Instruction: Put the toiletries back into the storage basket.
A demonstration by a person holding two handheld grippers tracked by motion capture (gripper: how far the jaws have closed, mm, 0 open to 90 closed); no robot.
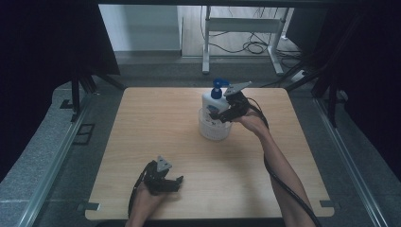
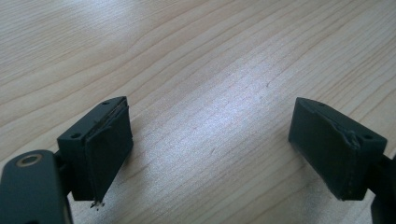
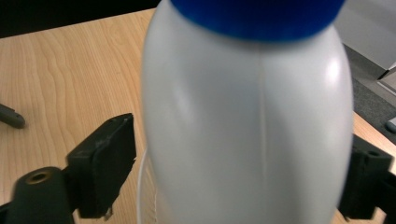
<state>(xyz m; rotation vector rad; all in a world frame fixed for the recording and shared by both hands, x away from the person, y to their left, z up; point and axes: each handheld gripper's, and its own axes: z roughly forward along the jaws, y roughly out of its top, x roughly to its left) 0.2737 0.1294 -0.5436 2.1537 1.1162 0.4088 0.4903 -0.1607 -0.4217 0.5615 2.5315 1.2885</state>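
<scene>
A white pump bottle (image 1: 210, 100) with a blue cap stands in a white perforated basket (image 1: 213, 130) at upper centre of the high view, on the wooden table (image 1: 142, 127). The right gripper (image 1: 218, 115) brackets the bottle, its jaws parted with a visible gap at the left pad, so nothing is clamped. At lower left, the left gripper (image 1: 178, 183) rests wide open and empty over bare wood.

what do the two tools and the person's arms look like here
Both are black handheld units. The left tool and right tool each carry a grey three-cornered plate on top, blocky black jaws with flat dark pads and a small brass-ringed hole, and trail a black cable. The forearms are bare, no sleeves showing.
</scene>
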